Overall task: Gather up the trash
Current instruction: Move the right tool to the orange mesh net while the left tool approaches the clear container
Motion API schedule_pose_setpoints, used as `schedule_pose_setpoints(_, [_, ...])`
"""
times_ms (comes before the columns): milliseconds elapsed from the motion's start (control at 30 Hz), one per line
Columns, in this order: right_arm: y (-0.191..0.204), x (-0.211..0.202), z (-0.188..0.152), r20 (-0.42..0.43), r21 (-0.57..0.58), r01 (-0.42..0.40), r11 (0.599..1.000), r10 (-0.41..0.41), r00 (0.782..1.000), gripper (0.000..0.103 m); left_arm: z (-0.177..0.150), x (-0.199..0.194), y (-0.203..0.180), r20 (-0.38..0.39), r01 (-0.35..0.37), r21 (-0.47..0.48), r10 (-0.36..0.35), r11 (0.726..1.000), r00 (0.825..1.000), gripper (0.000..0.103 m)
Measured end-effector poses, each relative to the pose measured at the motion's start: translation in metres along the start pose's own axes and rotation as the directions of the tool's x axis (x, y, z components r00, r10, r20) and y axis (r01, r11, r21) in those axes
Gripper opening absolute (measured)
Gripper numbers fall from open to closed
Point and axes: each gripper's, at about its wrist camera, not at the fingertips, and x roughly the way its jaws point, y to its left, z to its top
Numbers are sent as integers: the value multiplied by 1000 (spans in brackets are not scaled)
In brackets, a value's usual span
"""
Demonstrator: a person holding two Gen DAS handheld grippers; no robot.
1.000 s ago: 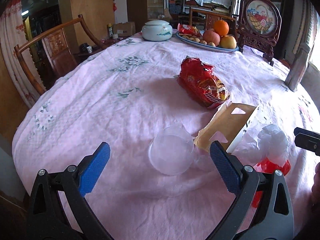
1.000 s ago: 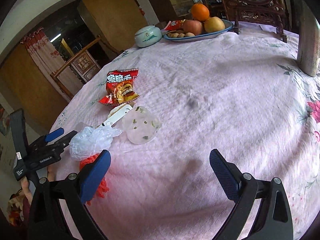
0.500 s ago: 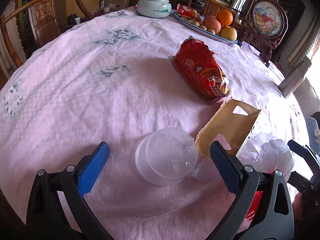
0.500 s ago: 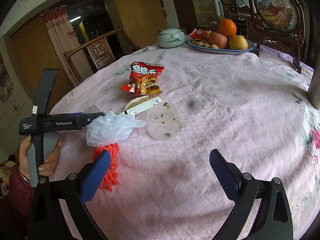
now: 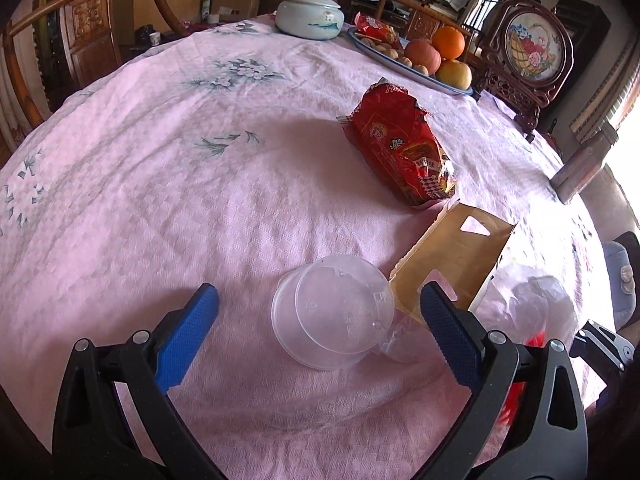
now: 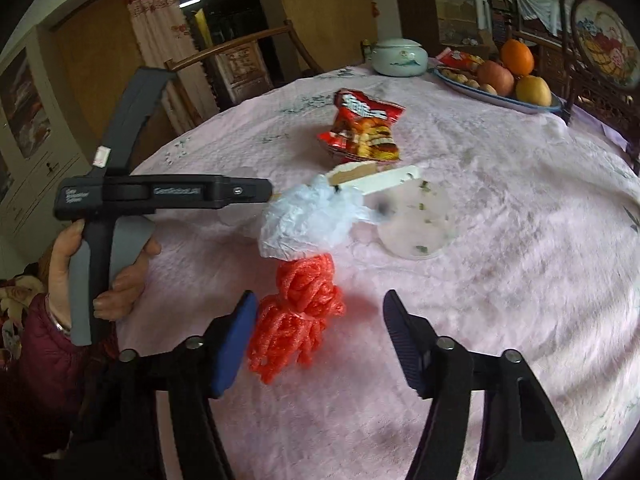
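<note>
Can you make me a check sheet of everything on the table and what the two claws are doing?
Surface: round table under a pink flowered cloth, wrinkled.
Job's things: clear plastic tub with its lid; brown paper bag lying flat; red snack packet; crumpled white plastic bag touching the red foam net.
Clutter: white lidded pot; fruit plate; framed flower picture.
Claws: left claw open, around the tub, pads not touching it; right claw closing, the foam net partly between its jaws, not pressed.
Cables: nothing seen.
Surroundings: wooden chair, curtain.
</note>
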Motion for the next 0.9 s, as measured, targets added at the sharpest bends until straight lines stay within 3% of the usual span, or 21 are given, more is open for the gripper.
schedule_pose_setpoints(100, [-43, -13, 3, 66, 179, 83, 980, -96, 993, 62, -1, 0, 0, -2, -3, 4, 3, 1000, 1000, 96])
schedule_pose_setpoints(200, [-61, -34, 4, 141, 222, 170, 960, -204, 969, 70, -1, -1, 0, -1, 1, 1, -1, 1000, 1000, 96])
schedule_pose_setpoints(367, [-56, -41, 3, 179, 211, 141, 967, -180, 967, 84, -2, -2, 1, -5, 10, -1, -10, 1000, 1000, 96])
schedule_pose_setpoints(467, [-49, -36, 3, 162, 174, 169, 970, -197, 967, 85, -3, -5, 5, -3, 32, -16, -32, 999, 999, 96])
schedule_pose_setpoints(633, [-53, -37, 5, 152, 196, 149, 969, -180, 972, 86, -6, -11, 15, 19, 80, -60, -79, 995, 997, 96])
schedule_pose_setpoints(900, [-59, -32, 4, 128, 223, 119, 967, -150, 980, 86, -7, -4, -6, -5, -72, 24, 72, 997, 997, 94])
